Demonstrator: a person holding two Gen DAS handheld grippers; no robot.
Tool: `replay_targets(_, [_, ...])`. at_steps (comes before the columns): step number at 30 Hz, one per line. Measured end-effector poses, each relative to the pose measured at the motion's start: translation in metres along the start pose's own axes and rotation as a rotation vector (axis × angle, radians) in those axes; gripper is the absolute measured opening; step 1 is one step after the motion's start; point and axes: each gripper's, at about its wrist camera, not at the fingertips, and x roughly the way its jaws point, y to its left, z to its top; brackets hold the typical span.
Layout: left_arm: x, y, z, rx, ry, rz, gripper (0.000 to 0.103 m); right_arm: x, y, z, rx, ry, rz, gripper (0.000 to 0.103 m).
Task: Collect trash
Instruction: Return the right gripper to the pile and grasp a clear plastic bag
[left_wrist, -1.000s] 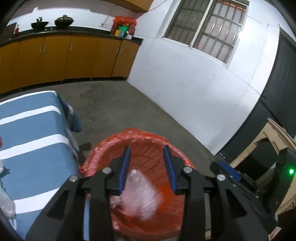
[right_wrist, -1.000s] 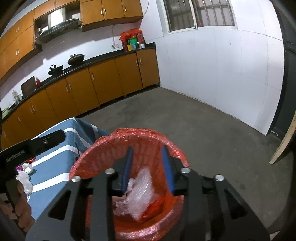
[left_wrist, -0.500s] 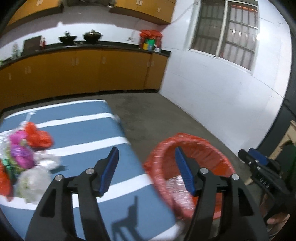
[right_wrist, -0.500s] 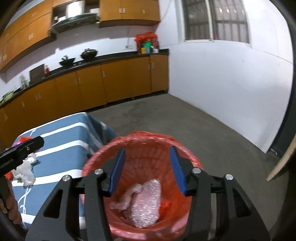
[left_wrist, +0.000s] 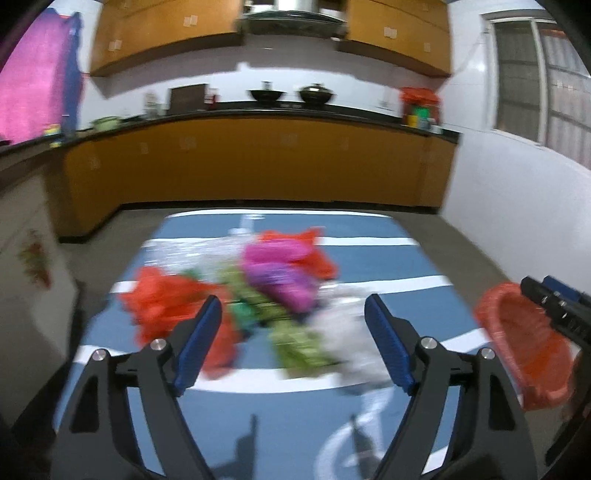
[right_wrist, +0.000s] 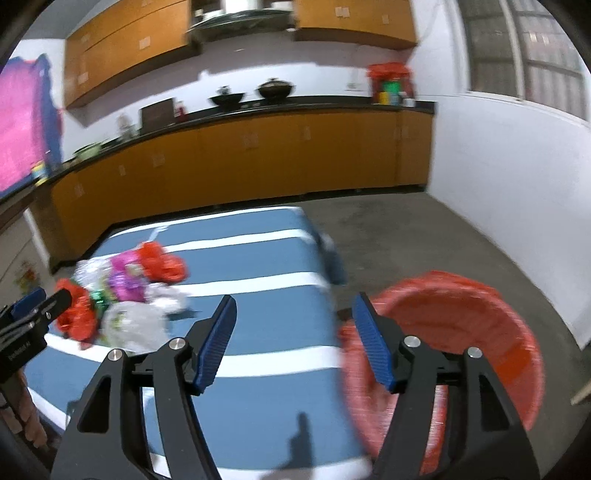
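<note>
blue striped table (left_wrist: 369, 258) in orange-cabinet kitchen (left_wrist: 258, 162), trash pile (left_wrist: 258, 295) on top, both tools (left_wrist: 291, 328) (right_wrist: 293, 325) wide open, empty

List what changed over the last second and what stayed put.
Both grippers swung away from the red-lined bin toward the table. The left gripper and the right gripper, narrowly parted over the bin a second ago, now stand wide open and empty; the clear plastic each carried was dropped in. The left one now faces the trash pile. The pile and bin did not visibly move.
</note>
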Motion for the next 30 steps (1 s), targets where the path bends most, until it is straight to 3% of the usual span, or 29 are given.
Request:
replay_targets(3, [-0.004,0.035,-0.008,-0.023,0.002,0.081,0.080,0.014,0.030,0.003,-0.012,0.022,0.065,0.066])
replay_targets(10, [-0.009,0.086,-0.018,-0.103,0.026,0.149,0.080,0.039,0.091,0.002,-0.061,0.067,0.145,0.066])
replay_targets(20, [-0.011,0.121,-0.027,-0.167,0.041,0.180,0.080,0.075,0.137,-0.013,-0.158,0.150,0.133,0.065])
replay_targets(30, [-0.006,0.121,-0.032,-0.180,0.058,0.161,0.080,0.087,0.128,-0.035,-0.190,0.241,0.099,0.033])
